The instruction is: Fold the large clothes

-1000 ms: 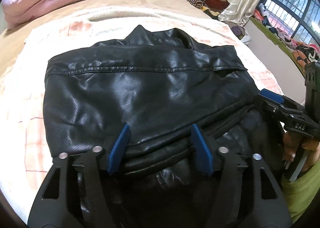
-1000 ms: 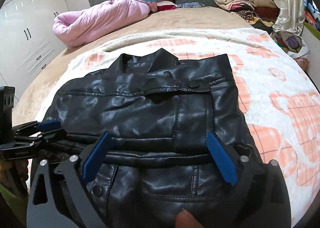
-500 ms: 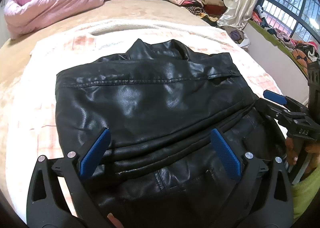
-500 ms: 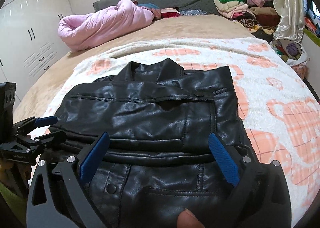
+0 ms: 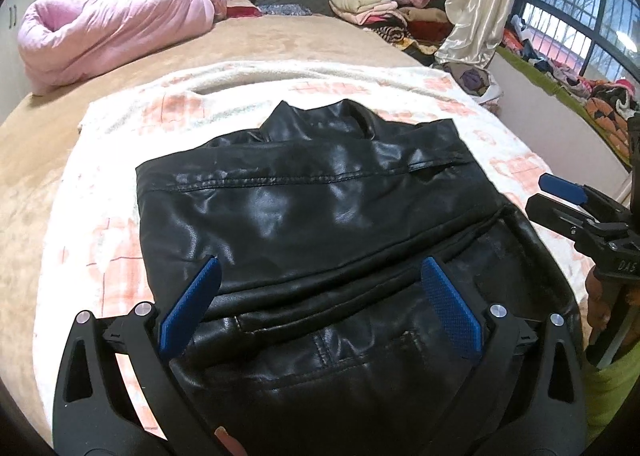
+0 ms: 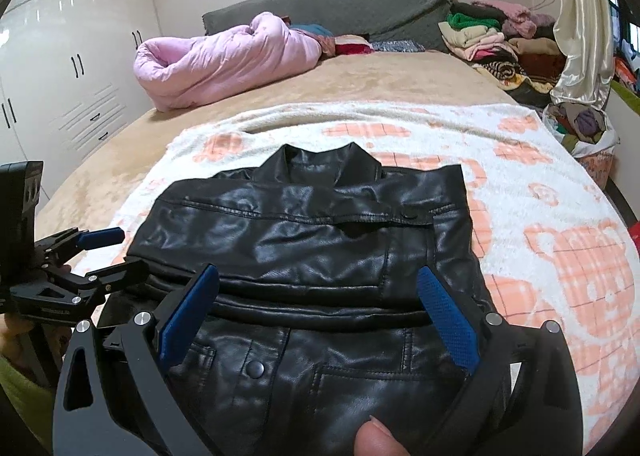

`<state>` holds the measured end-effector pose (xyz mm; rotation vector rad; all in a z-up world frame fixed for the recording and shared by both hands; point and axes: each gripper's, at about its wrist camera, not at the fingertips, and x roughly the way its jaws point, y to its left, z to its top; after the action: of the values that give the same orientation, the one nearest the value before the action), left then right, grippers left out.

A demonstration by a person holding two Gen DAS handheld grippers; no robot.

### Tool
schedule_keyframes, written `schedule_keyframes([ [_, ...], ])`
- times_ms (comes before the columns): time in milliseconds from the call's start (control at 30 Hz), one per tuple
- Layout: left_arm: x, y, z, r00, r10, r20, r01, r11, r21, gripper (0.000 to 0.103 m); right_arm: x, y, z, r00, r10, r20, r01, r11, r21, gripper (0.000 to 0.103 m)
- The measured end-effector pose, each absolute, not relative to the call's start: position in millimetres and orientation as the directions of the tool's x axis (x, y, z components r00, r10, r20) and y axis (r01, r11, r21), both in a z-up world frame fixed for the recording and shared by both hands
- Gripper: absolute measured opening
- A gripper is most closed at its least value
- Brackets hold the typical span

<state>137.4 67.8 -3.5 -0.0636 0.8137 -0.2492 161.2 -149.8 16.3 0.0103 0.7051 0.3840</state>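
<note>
A black leather jacket [image 5: 312, 216] lies folded on a white blanket with orange checks [image 5: 120, 124], its collar pointing away from me. My left gripper [image 5: 320, 268] hovers over the jacket's near folded edge, jaws wide open, nothing between the blue pads. My right gripper [image 6: 318, 276] hangs above the same jacket [image 6: 320, 240], also open and empty. Each gripper shows in the other's view: the right one [image 5: 576, 208] beside the jacket's right edge, the left one [image 6: 96, 256] at its left edge.
A rolled pink duvet [image 6: 224, 56] lies at the head of the tan bed [image 6: 360, 80]. Stacked folded clothes [image 6: 492, 40] sit at the far right beside a cream curtain [image 6: 580, 16]. White wardrobes [image 6: 68, 68] stand left; a barred window [image 5: 568, 4] is at the right.
The left gripper's jaws spread from around the jacket's fold to wide open. Both grippers rose and drew back from the jacket, which stays folded on the blanket.
</note>
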Motion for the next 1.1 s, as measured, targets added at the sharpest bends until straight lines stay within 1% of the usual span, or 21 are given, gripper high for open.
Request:
schedule_keyframes([
  [333,119.1,68.1,21.0,0.706,-0.26,-0.659,0.193,0.966,-0.175,0.094,137.8,-155.8,33.7,0.733,0.357,-0.579,-0.339,0.93,0.143,0.099],
  [500,102.9,66.0,26.3,0.719,-0.266,-0.642,0.194,0.964,-0.182,0.094,126.5,-160.1,34.1,0.733,0.371,-0.571,-0.344,0.925,0.159,0.099],
  [800,80.6,57.7,26.5,0.726,-0.254,-0.639,0.192,0.967,-0.166,0.094,112.4,-166.5,30.7,0.718,0.383,-0.582,-0.359,0.919,0.162,0.099],
  [1100,58.1,60.9,22.9,0.726,-0.218,-0.652,0.167,0.976,-0.139,0.094,91.5,-181.4,23.9,0.708,0.364,-0.606,-0.371,0.921,0.12,0.099],
])
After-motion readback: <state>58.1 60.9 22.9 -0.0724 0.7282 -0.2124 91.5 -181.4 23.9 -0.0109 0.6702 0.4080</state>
